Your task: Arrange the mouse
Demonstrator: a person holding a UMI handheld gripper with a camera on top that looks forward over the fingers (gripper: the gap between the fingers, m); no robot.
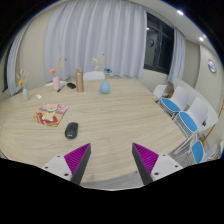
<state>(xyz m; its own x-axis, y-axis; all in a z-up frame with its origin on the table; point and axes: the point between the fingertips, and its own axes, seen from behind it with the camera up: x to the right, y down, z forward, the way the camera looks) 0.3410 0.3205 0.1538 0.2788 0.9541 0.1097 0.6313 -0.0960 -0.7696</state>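
Note:
A dark mouse (pixel 71 129) lies on the light wooden table (pixel 110 115), ahead of my left finger and well beyond it. My gripper (pixel 112 160) is open and empty, its purple pads (pixel 78 158) wide apart above the table's near edge. Nothing stands between the fingers.
A colourful book or printed mat (pixel 52 113) lies just left of the mouse. At the table's far side stand a blue bottle-like object (pixel 104 87), a tan bottle (pixel 79 80) and small toys (pixel 23 88). Blue and white chairs (pixel 185 105) line the right side. Curtains hang behind.

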